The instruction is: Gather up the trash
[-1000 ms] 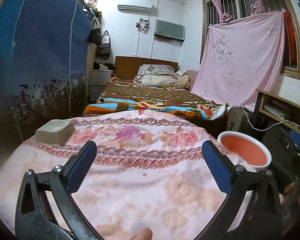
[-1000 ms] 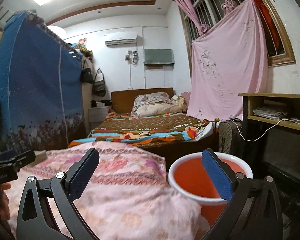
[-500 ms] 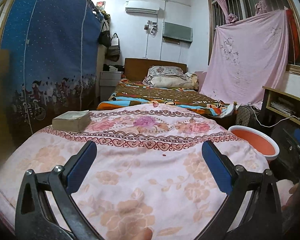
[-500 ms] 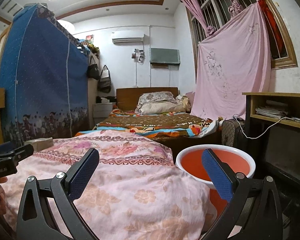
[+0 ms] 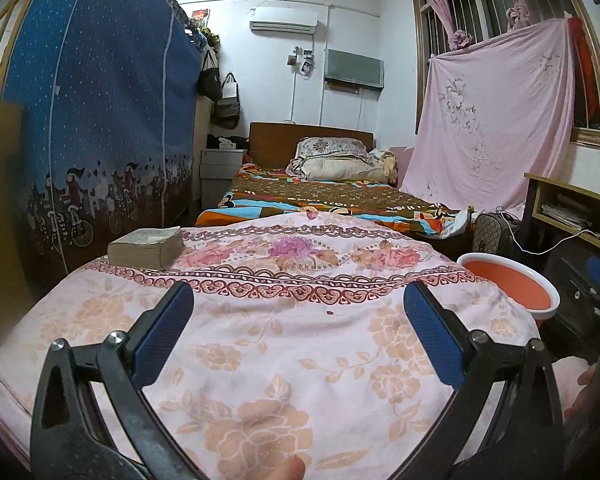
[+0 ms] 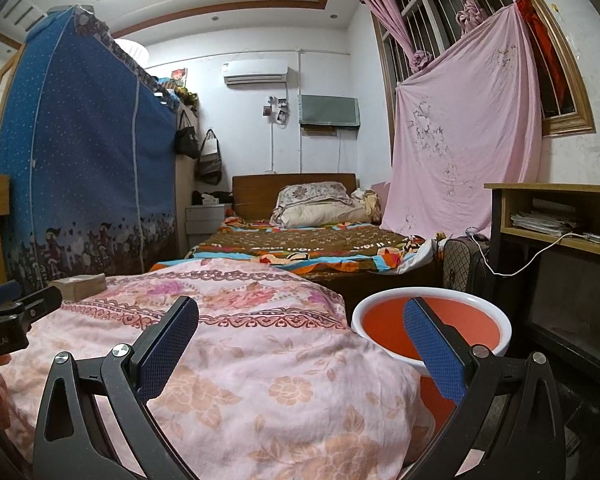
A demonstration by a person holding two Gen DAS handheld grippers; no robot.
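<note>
Left wrist view: one large pink floral quilt (image 5: 300, 344) fills the foreground, its rounded near edge falling away at lower left and its right edge dropping just short of the basin. Beyond its far edge lies one bed with a brown patterned cover (image 5: 320, 196), and between the quilt's left side and the blue wardrobe cover (image 5: 100, 120) runs a dark, narrow aisle. One pink sheet (image 5: 492, 120) hangs over the window at right. One red basin with a white rim (image 5: 508, 284) sits low beside the quilt's right edge, with a dark desk (image 5: 572, 216) just behind it. One thick, worn book (image 5: 146, 246) rests on the quilt's far left corner, close to the edge. A tiny dark speck (image 5: 329, 313) lies on the open middle of the quilt; what it is cannot be told. No other loose scrap shows.

The left gripper (image 5: 298, 336) hovers over the quilt with its two blue pads spread wide and nothing between them. In the right wrist view, the right gripper (image 6: 300, 344) is likewise spread wide and empty, its right pad in front of the basin (image 6: 432, 320), its left over the quilt (image 6: 240, 360).
</note>
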